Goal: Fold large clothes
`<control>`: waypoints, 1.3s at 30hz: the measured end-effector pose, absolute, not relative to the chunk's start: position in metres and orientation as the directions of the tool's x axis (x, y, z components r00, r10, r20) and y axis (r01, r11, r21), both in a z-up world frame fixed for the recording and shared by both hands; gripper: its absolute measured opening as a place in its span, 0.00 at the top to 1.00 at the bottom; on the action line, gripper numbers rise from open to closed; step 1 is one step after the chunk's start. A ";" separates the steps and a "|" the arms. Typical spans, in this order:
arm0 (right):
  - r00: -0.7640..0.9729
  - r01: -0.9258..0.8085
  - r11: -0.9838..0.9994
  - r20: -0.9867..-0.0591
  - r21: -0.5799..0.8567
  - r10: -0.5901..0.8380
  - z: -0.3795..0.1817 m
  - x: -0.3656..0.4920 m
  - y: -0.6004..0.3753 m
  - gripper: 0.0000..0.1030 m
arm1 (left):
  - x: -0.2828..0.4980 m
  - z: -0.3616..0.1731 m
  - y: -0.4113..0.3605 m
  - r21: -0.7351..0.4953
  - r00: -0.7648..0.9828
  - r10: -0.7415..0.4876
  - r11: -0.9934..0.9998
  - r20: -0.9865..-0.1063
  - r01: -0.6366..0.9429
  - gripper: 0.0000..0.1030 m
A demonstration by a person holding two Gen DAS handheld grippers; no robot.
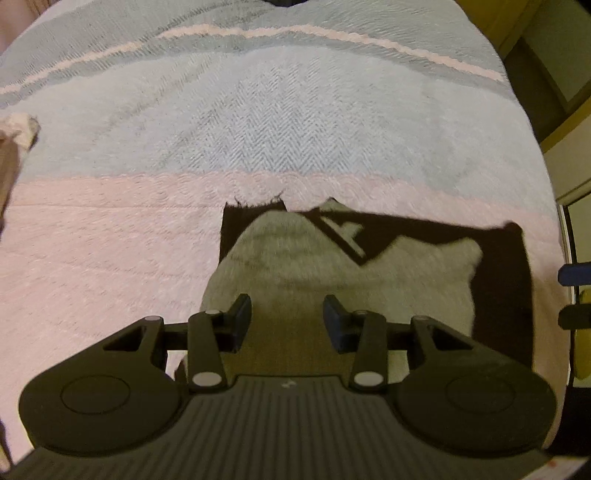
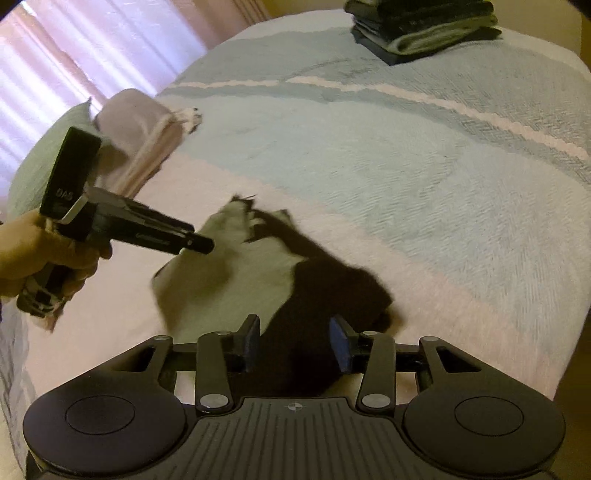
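On the bed's pink-and-blue bedspread (image 1: 295,122), a black garment with grey fleece lining (image 1: 291,251) lies rumpled. Left tongs (image 1: 287,320) and right tongs (image 2: 295,341) hover over it, jaws apart, gripping nothing. Folded clothes stack (image 2: 424,29) sits at far edge.

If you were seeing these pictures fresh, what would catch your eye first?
A grey-and-black garment lying rumpled on the pink band of the bedspread, both tongs open over it: left tongs, right tongs. Next, the stack of folded clothes at the far corner.
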State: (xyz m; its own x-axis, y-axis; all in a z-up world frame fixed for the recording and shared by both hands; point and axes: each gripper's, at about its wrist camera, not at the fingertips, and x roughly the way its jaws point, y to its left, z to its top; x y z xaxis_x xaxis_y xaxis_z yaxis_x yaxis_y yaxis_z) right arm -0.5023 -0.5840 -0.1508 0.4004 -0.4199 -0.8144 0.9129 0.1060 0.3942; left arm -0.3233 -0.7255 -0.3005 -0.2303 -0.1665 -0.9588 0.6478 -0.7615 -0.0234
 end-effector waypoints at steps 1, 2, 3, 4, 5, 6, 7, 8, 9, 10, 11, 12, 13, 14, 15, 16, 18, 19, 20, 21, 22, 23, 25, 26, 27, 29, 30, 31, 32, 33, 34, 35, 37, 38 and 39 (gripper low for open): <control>0.402 0.913 0.113 -0.815 0.393 -0.416 -0.148 -0.498 -0.577 0.61 | -0.319 -0.295 -0.720 -0.018 -0.233 -0.174 -0.765 -0.957 0.644 0.64; 0.405 0.913 0.125 -0.817 0.389 -0.411 -0.146 -0.493 -0.570 0.61 | -0.315 -0.290 -0.715 -0.013 -0.235 -0.180 -0.767 -0.955 0.641 0.64; 0.405 0.913 0.138 -0.819 0.383 -0.407 -0.144 -0.488 -0.563 0.61 | -0.311 -0.286 -0.711 -0.008 -0.236 -0.187 -0.769 -0.953 0.639 0.64; 0.404 0.914 0.154 -0.821 0.375 -0.403 -0.143 -0.483 -0.555 0.61 | -0.305 -0.281 -0.706 -0.003 -0.239 -0.195 -0.769 -0.951 0.639 0.64; 0.402 0.915 0.168 -0.824 0.366 -0.399 -0.143 -0.478 -0.549 0.61 | -0.301 -0.278 -0.701 -0.001 -0.241 -0.199 -0.769 -0.950 0.639 0.64; 0.401 0.916 0.183 -0.826 0.357 -0.396 -0.143 -0.473 -0.542 0.61 | -0.297 -0.275 -0.697 0.001 -0.242 -0.203 -0.769 -0.949 0.640 0.64; 0.398 0.917 0.198 -0.828 0.346 -0.394 -0.144 -0.468 -0.535 0.61 | -0.292 -0.272 -0.692 0.005 -0.242 -0.207 -0.768 -0.948 0.640 0.64; 0.390 0.919 0.219 -0.832 0.327 -0.394 -0.145 -0.463 -0.529 0.60 | -0.289 -0.271 -0.687 0.009 -0.240 -0.210 -0.770 -0.948 0.638 0.64; 0.373 0.923 0.251 -0.839 0.292 -0.396 -0.145 -0.455 -0.522 0.59 | -0.286 -0.269 -0.683 0.016 -0.238 -0.215 -0.774 -0.947 0.633 0.64; 0.358 0.922 0.291 -0.846 0.254 -0.396 -0.145 -0.447 -0.514 0.55 | -0.281 -0.268 -0.676 0.025 -0.237 -0.220 -0.780 -0.946 0.626 0.63; 0.346 0.917 0.336 -0.850 0.216 -0.397 -0.146 -0.438 -0.508 0.51 | -0.277 -0.267 -0.671 0.030 -0.236 -0.223 -0.785 -0.946 0.618 0.63; 0.336 0.905 0.389 -0.851 0.172 -0.403 -0.146 -0.428 -0.500 0.45 | -0.273 -0.267 -0.666 0.036 -0.235 -0.225 -0.792 -0.946 0.610 0.63; 0.323 0.890 0.439 -0.852 0.126 -0.411 -0.149 -0.418 -0.494 0.41 | -0.268 -0.266 -0.660 0.046 -0.231 -0.228 -0.798 -0.946 0.601 0.62; 0.307 0.873 0.482 -0.854 0.077 -0.420 -0.151 -0.409 -0.488 0.40 | -0.264 -0.266 -0.654 0.058 -0.228 -0.235 -0.806 -0.945 0.589 0.60; 0.288 0.850 0.527 -0.856 0.022 -0.429 -0.155 -0.399 -0.483 0.39 | -0.260 -0.266 -0.648 0.069 -0.229 -0.241 -0.817 -0.943 0.573 0.56; 0.273 0.826 0.563 -0.858 -0.023 -0.436 -0.160 -0.391 -0.480 0.38 | -0.254 -0.266 -0.641 0.084 -0.230 -0.248 -0.830 -0.941 0.551 0.50; 0.237 0.764 0.633 -0.859 -0.124 -0.454 -0.172 -0.374 -0.475 0.37 | -0.244 -0.269 -0.628 0.103 -0.257 -0.262 -0.859 -0.930 0.501 0.41; 0.219 0.726 0.665 -0.856 -0.177 -0.468 -0.179 -0.366 -0.473 0.37 | -0.239 -0.272 -0.622 0.116 -0.274 -0.269 -0.876 -0.923 0.469 0.32; 0.208 0.690 0.690 -0.853 -0.219 -0.479 -0.188 -0.360 -0.473 0.37 | -0.235 -0.276 -0.616 0.144 -0.278 -0.285 -0.888 -0.917 0.436 0.28; 0.197 0.656 0.710 -0.849 -0.258 -0.491 -0.196 -0.354 -0.473 0.37 | -0.230 -0.281 -0.608 0.194 -0.277 -0.316 -0.899 -0.907 0.393 0.26; 0.188 0.626 0.725 -0.846 -0.287 -0.498 -0.204 -0.349 -0.474 0.37 | -0.226 -0.287 -0.601 0.246 -0.284 -0.352 -0.904 -0.892 0.349 0.26; 0.178 0.595 0.738 -0.843 -0.318 -0.507 -0.213 -0.345 -0.476 0.37 | -0.222 -0.294 -0.594 0.292 -0.295 -0.381 -0.907 -0.876 0.305 0.26; 0.165 0.539 0.754 -0.831 -0.375 -0.531 -0.231 -0.338 -0.478 0.37 | -0.215 -0.309 -0.583 0.357 -0.309 -0.410 -0.909 -0.858 0.215 0.25; 0.157 0.511 0.761 -0.828 -0.399 -0.539 -0.243 -0.334 -0.481 0.37 | -0.212 -0.316 -0.578 0.387 -0.323 -0.422 -0.906 -0.847 0.170 0.24; 0.150 0.486 0.769 -0.827 -0.416 -0.542 -0.254 -0.332 -0.481 0.37 | -0.210 -0.325 -0.573 0.420 -0.335 -0.435 -0.900 -0.836 0.120 0.23; 0.125 0.411 0.771 -0.808 -0.486 -0.576 -0.278 -0.327 -0.480 0.37 | -0.207 -0.340 -0.566 0.465 -0.359 -0.450 -0.884 -0.818 0.049 0.22; 0.109 0.370 0.772 -0.802 -0.516 -0.588 -0.289 -0.326 -0.479 0.37 | -0.207 -0.349 -0.563 0.486 -0.372 -0.456 -0.874 -0.809 0.014 0.22; 0.100 0.338 0.769 -0.792 -0.542 -0.602 -0.299 -0.327 -0.478 0.37 | -0.207 -0.356 -0.562 0.498 -0.383 -0.456 -0.867 -0.804 -0.012 0.22; 0.106 0.316 0.761 -0.776 -0.566 -0.621 -0.306 -0.330 -0.478 0.37 | -0.208 -0.364 -0.560 0.512 -0.396 -0.455 -0.858 -0.798 -0.046 0.21; 0.109 0.296 0.755 -0.764 -0.586 -0.636 -0.312 -0.334 -0.478 0.37 | -0.209 -0.372 -0.558 0.530 -0.406 -0.459 -0.845 -0.790 -0.077 0.20; 0.110 0.277 0.747 -0.753 -0.604 -0.649 -0.315 -0.339 -0.479 0.38 | -0.210 -0.380 -0.557 0.547 -0.416 -0.462 -0.829 -0.784 -0.111 0.20; 0.116 0.271 0.742 -0.745 -0.613 -0.657 -0.317 -0.345 -0.481 0.42 | -0.211 -0.386 -0.555 0.561 -0.427 -0.462 -0.816 -0.777 -0.139 0.19; 0.118 0.259 0.738 -0.738 -0.623 -0.664 -0.316 -0.356 -0.483 0.61 | -0.214 -0.395 -0.554 0.590 -0.451 -0.469 -0.788 -0.759 -0.174 0.17; 0.134 0.273 0.747 -0.745 -0.606 -0.654 -0.312 -0.363 -0.486 0.64 | -0.216 -0.398 -0.554 0.600 -0.460 -0.470 -0.777 -0.753 -0.190 0.17; 0.143 0.286 0.751 -0.749 -0.595 -0.647 -0.307 -0.367 -0.488 0.68 | -0.217 -0.399 -0.554 0.616 -0.470 -0.476 -0.761 -0.743 -0.204 0.17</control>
State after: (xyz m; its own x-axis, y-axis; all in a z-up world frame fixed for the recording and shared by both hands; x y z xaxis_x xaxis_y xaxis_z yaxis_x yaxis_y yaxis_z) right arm -0.3675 -0.4882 -0.3071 0.1429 -0.6471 -0.7488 0.2864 0.7513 -0.5946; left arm -0.2172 -0.5536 -0.3992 -0.4699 -0.4759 -0.7435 -0.2037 -0.7611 0.6159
